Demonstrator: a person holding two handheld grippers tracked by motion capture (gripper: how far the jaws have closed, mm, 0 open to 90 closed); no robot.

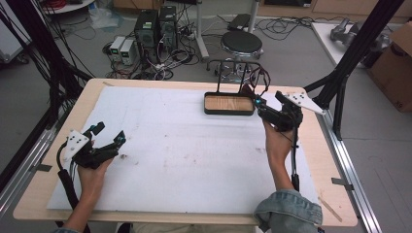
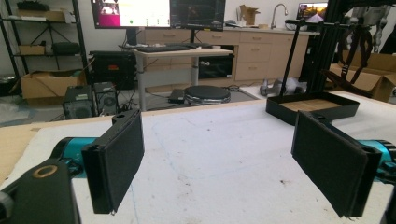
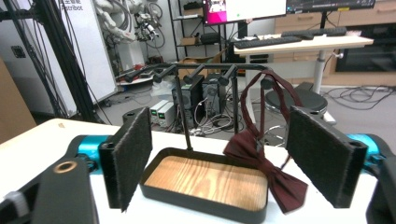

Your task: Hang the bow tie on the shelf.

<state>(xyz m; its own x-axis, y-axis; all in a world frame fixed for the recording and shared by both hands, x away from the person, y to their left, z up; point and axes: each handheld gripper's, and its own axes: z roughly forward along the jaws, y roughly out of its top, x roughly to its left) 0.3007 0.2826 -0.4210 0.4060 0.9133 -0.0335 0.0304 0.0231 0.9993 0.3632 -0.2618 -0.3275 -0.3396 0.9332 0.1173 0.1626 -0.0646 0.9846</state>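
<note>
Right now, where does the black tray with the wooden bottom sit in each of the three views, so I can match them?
High view: the black tray lies at the far side of the table, right of centre, by the right gripper.
Left gripper view: upper right, far across the white mat.
Right gripper view: bottom centre, close, between the open jaws.
Shared landmark: the round black stool on the floor beyond the table.

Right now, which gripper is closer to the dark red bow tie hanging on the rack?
Right. The right gripper sits just beside the bow tie, open jaws facing it. The left gripper is far across the table near the opposite edge.
</note>
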